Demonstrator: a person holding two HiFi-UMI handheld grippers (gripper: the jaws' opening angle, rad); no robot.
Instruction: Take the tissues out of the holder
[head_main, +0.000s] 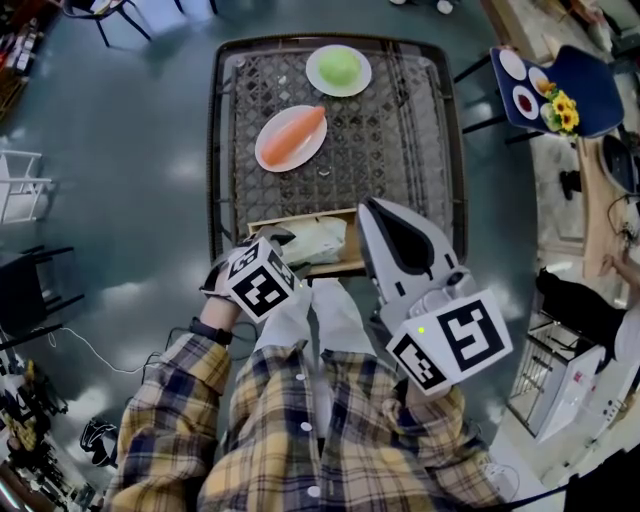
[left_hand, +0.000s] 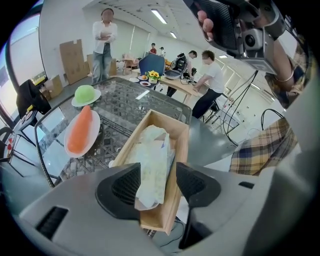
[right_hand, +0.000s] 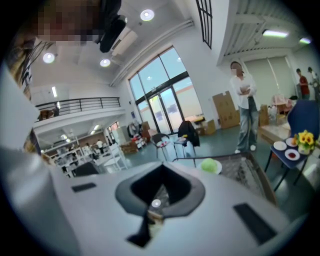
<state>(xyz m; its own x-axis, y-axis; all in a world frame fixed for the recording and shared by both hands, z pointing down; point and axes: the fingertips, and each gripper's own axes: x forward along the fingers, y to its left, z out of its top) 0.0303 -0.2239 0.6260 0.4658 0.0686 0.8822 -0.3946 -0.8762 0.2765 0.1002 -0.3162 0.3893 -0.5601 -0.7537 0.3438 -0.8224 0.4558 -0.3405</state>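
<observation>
Wooden holder (head_main: 338, 266) is seen in the head view at the near edge of the mesh table (head_main: 410, 140), with the tissues (head_main: 318, 240) lying inside it. The left gripper (head_main: 272, 245) is held over the holder's left end, and that corner is hidden by its marker cube. The right gripper (head_main: 375, 212) is held at the holder's right end, which it partly covers. Counted on the table: two plates, the green-item plate (head_main: 338, 70) far and the orange-item plate (head_main: 291, 137) nearer; one holder; one tissue pack. A blue side table (head_main: 560, 85) is seen far right.

Left gripper view: the left gripper (left_hand: 157, 185) jaws are spread and nothing is pinched. The tissues (left_hand: 152, 165) are seen between them, inside the holder (left_hand: 181, 150); its right wall stands between the pack and the right pad. Both plates are seen far left.

Right gripper view: the right gripper (right_hand: 160, 186) jaws are pressed together with nothing between them. The green-item plate (right_hand: 210, 165) is seen beyond.
</observation>
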